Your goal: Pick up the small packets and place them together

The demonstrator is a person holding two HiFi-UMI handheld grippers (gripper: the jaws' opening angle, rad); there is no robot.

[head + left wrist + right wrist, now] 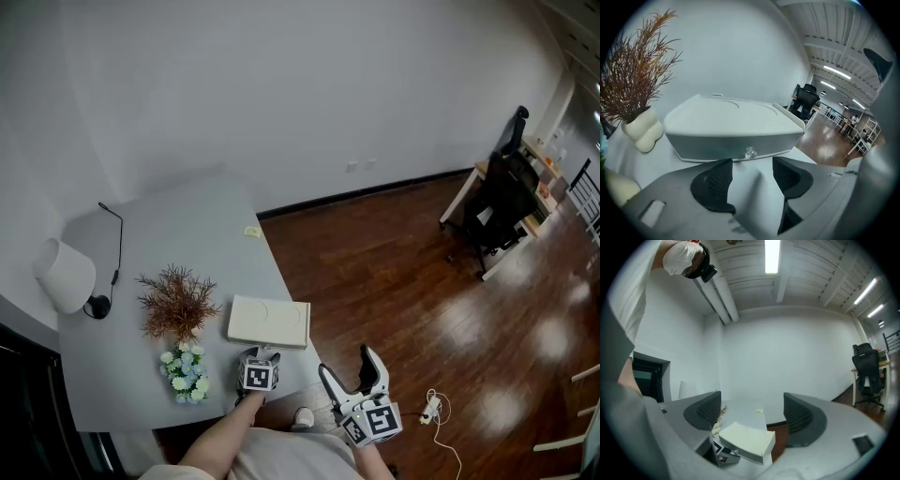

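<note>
One small yellow-green packet lies near the far right edge of the grey table; it is also a small speck in the right gripper view. A flat white drawer box sits at the table's near right edge. My left gripper is low in front of it, open, nothing between its pads. In the left gripper view the box's front with a small clear knob is just ahead of the left gripper. My right gripper hangs open beyond the table's edge, over the floor, empty.
A dried brown plant in a white pot and a bunch of blue-white flowers stand left of the box. A white lamp with a black cable is at the table's left. A black office chair and a power strip are on the wooden floor.
</note>
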